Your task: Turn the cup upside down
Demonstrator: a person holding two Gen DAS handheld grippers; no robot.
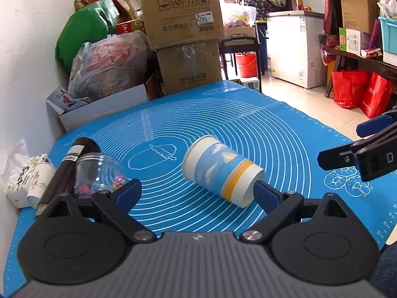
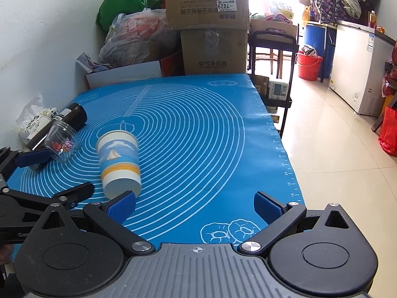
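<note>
A paper cup with a sky print and an orange band lies tilted on the blue mat, its base toward my grippers and its mouth pointing away. My left gripper is open; its right fingertip is at the cup's base, touching or nearly so. In the right wrist view the cup lies just ahead of the left fingertip of my right gripper, which is open and empty. The right gripper also shows at the right edge of the left wrist view.
A clear plastic jar with small toys and a dark bottle lie at the mat's left edge, beside tissue packs by the wall. Cardboard boxes and bags stand behind the table. The mat's right edge drops to the tiled floor.
</note>
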